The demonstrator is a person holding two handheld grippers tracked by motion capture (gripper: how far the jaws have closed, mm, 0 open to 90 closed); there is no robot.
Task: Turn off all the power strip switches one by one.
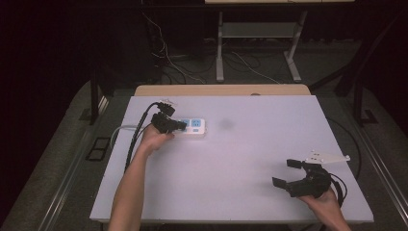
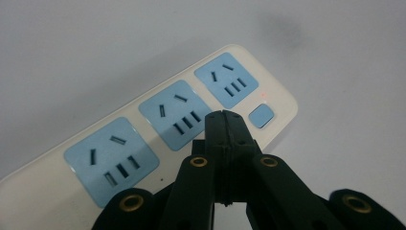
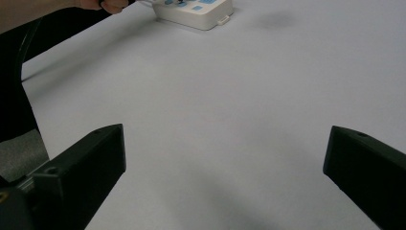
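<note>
My left gripper [image 1: 180, 126] sits over the power strip [image 1: 195, 127], far back on the left part of the white bench [image 1: 240, 159]. Its jaws are pressed tight together with nothing between them. In the left gripper view, the tips of my left gripper [image 2: 224, 115] hang just above the power strip [image 2: 143, 143], between the middle blue socket [image 2: 178, 115] and the small blue button [image 2: 262, 115]. A tiny red light [image 2: 265, 96] glows near that button. The strip has three blue sockets in a row and lies slanted. Its rounded end is by the button, and past that end the bench is bare.

My right gripper [image 1: 287, 173] is near the front right corner of the bench, well apart from the strip. Its jaws are wide apart and hold nothing. In the right gripper view, my right gripper [image 3: 222, 158] looks across a big open stretch of white bench [image 3: 215, 120], and the power strip [image 3: 196, 12] is far off at the top.

There is lots of free room in the middle of the bench. My right hand [image 1: 325, 199] is close to the front edge. My left hand [image 1: 155, 138] is near the left edge, where a black cable [image 1: 137, 132] runs off the side
</note>
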